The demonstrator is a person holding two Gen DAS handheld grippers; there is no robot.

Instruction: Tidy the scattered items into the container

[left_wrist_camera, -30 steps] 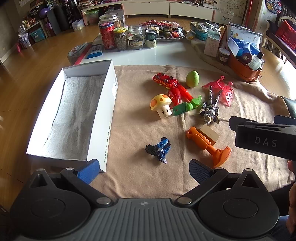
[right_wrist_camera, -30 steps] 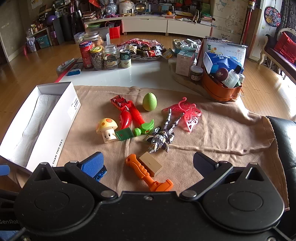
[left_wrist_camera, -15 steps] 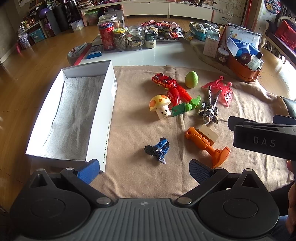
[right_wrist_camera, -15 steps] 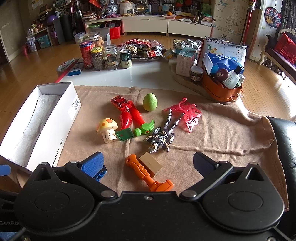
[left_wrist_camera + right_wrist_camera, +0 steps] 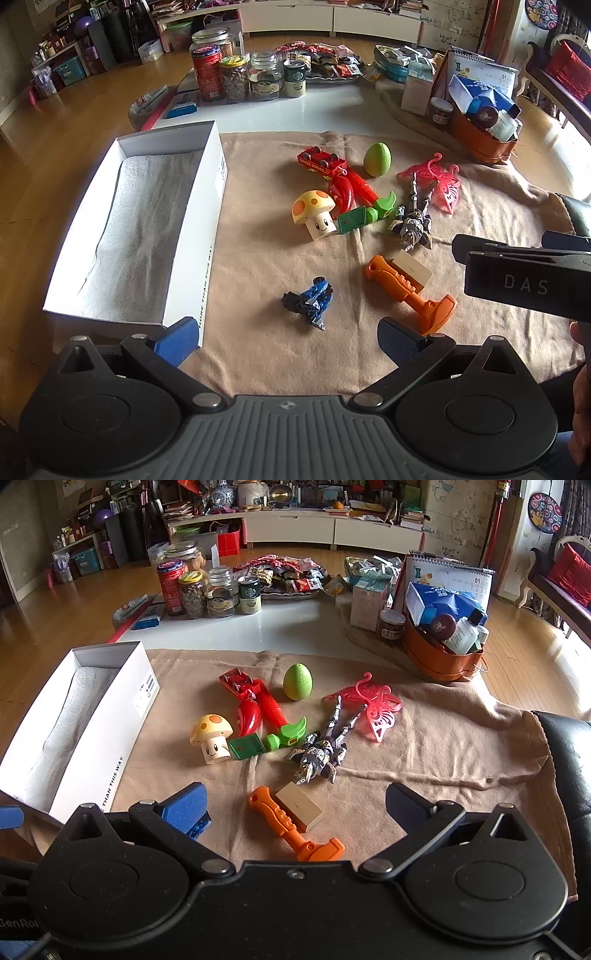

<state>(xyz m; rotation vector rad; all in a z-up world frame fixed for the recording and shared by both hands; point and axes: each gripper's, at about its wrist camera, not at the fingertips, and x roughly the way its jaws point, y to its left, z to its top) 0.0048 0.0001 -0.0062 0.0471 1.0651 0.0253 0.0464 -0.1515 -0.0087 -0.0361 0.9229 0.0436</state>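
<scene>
A cluttered living room with a wood floor lies behind a low white counter (image 5: 321, 110), whose near part is covered by a tan cloth (image 5: 266, 266). At the cloth's left edge sits the largest thing, a long white box (image 5: 207, 206), open on top and lined with pale padding, with nothing else in it. At the far right stands an orange basket (image 5: 436, 661) full of bottles and packets, and a row of jars (image 5: 199, 590) stands at the back of the counter.

The toys lie scattered on the cloth, all outside the box. Near the front is an orange toy hammer (image 5: 410, 295) with a tan block (image 5: 412, 269) resting against its handle. Beyond it lie a pink butterfly (image 5: 376, 705), a grey action figure (image 5: 325, 749), a red toy truck (image 5: 319, 162), a red and green plastic toy (image 5: 273, 716) and a yellow mushroom (image 5: 316, 216) touching a small green piece. A green egg (image 5: 376, 158) stands upright near the truck. A small blue robot toy (image 5: 310, 302) lies alone, nearest the box.

The left hand-held gripper (image 5: 288, 338) hovers above the blue robot toy with its fingers spread wide, holding nothing. The right hand-held gripper (image 5: 295, 805) hangs over the hammer, likewise spread and empty
</scene>
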